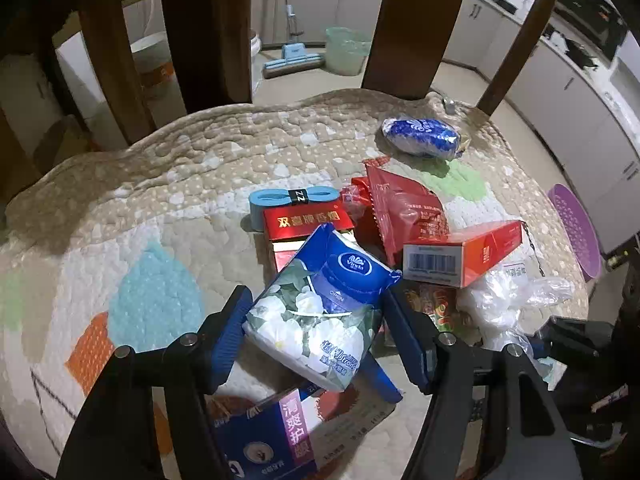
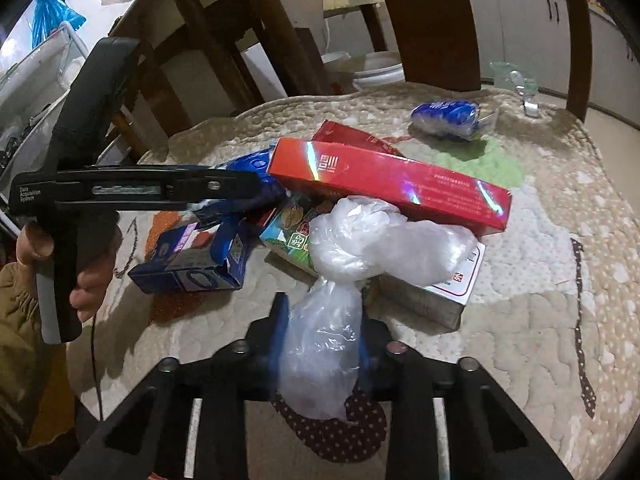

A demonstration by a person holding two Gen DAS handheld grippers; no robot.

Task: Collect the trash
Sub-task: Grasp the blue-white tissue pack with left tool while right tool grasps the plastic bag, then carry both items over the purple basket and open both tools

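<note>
Trash [image 2: 392, 184] heaps on the quilted table [image 2: 560, 280]; right tool [image 2: 322, 344] pinches plastic bag [image 2: 320, 344].

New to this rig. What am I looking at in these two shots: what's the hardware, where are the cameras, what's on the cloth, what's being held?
No robot arm here: a person carries a two-finger gripper in each hand, and each gripper has a fisheye camera looking forward along its fingers. One picture is the left gripper's view, the other the right's.

In the left view, the left gripper has its blue pads against a blue and white tissue pack and appears to grip it. The right view also shows the person's hand on that tool's black handle.

In the right view, the right gripper is closed on a clear plastic bag.

Everything lies on a quilted table cover: a long red box, a red wrapper, a small red carton, a dark blue box and a crumpled blue wrapper farther back.
</note>
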